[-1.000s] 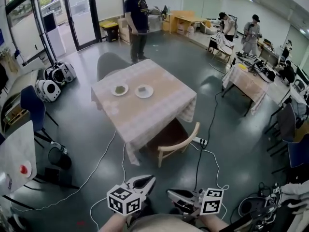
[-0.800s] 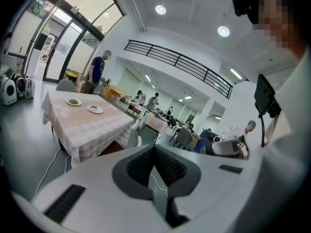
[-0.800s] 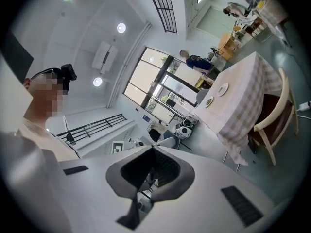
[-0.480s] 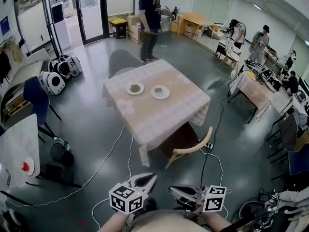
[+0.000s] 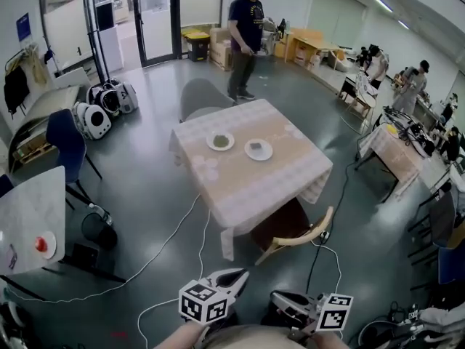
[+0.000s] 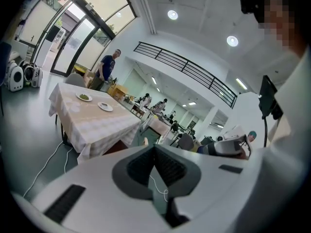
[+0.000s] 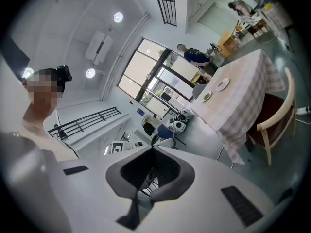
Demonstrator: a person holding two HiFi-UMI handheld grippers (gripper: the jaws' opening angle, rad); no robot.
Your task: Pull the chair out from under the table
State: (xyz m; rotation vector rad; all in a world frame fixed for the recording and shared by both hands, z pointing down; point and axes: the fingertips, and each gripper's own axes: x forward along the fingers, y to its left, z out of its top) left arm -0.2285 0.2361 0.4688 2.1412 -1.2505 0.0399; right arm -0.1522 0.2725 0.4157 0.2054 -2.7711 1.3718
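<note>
Since the frame a second back, the light wooden chair with a curved back rail and dark reddish seat (image 5: 292,238) has slid rightward in the head view, along with everything around it. Both grippers keep to the bottom edge.

That chair is pushed in under the near right side of the square table draped in a pale checked cloth (image 5: 251,187). Only its back rail and the rear of the seat show. The rail runs from lower left to upper right and faces the open floor, so the pull should go away from the table, toward the lower right. Two white plates (image 5: 220,141) sit on the far half of the table. A white cable (image 5: 314,257) crosses the floor just beside the chair.

Nearest is the right gripper (image 5: 280,297), which the chair lies ahead of and slightly right of, well apart. Further left is the left gripper (image 5: 238,274). Both have their jaws pressed together on nothing and must part before taking the rail.
</note>
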